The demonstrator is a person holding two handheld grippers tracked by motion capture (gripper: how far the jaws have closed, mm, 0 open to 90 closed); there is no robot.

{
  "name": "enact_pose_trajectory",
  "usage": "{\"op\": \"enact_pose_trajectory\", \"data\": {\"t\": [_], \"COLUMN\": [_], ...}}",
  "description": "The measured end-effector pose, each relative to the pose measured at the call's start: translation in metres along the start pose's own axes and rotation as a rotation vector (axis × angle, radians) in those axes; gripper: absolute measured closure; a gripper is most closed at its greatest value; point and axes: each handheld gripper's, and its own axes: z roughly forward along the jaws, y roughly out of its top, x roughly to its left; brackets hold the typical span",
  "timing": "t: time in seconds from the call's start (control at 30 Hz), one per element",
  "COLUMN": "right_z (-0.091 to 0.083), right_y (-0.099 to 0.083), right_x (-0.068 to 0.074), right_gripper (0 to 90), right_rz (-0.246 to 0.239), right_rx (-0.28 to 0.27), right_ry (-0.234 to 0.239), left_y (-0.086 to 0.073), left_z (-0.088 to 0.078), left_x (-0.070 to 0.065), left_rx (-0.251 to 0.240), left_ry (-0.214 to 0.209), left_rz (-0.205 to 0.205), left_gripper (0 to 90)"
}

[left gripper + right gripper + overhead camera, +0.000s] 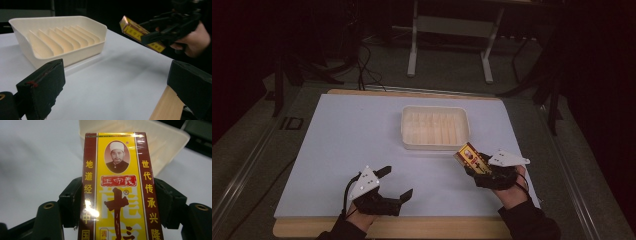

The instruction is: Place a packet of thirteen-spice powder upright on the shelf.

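Note:
My right gripper [475, 165] is shut on a yellow and dark red box [471, 157] and holds it in the air, just right of and in front of the cream tray [435, 145]. In the right gripper view the box [117, 190] stands between the two black jaws, with the tray's rim [172, 135] behind it. The left gripper view looks across at that box [138, 32] and the right gripper [160, 33] with the hand holding it. My left gripper [396, 184] is open and empty near the table's front edge, its pads [42, 87] wide apart.
The cream tray [75, 53] has several upright dividers inside and sits mid-table on the white mat [342, 150]. The wooden table edge [412, 227] runs along the front. A desk frame [452, 30] and cables stand on the floor beyond the table.

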Motion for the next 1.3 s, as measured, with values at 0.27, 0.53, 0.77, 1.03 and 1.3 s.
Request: {"op": "enact_pose_trajectory", "data": {"t": [0.27, 0.53, 0.77, 1.03, 1.3], "right_z": [-0.014, -0.023, -0.026, -0.027, -0.024], "right_y": [0.008, 0.014, 0.018, 0.021, 0.020], "right_x": [0.016, 0.034, 0.056, 0.065, 0.066], "right_gripper": [32.1, 32.0, 32.0, 32.1, 32.0], "right_rz": [-0.049, -0.088, -0.167, -0.178, -0.184], "right_rx": [-0.121, -0.238, -0.315, -0.382, -0.372], "right_ry": [-0.082, -0.067, -0.080, -0.077, -0.068], "left_y": [0.023, 0.043, 0.055, 0.063, 0.065], "left_z": [0.023, 0.045, 0.061, 0.075, 0.086], "left_x": [-0.011, -0.022, -0.028, -0.027, -0.028], "left_rx": [-0.001, -0.043, -0.101, -0.152, -0.150], "left_ry": [-0.026, -0.143, -0.199, -0.240, -0.279], "left_rz": [0.003, -0.052, -0.089, -0.177, -0.222], "left_gripper": [2.7, 2.7, 2.8, 4.3, 20.3]}}
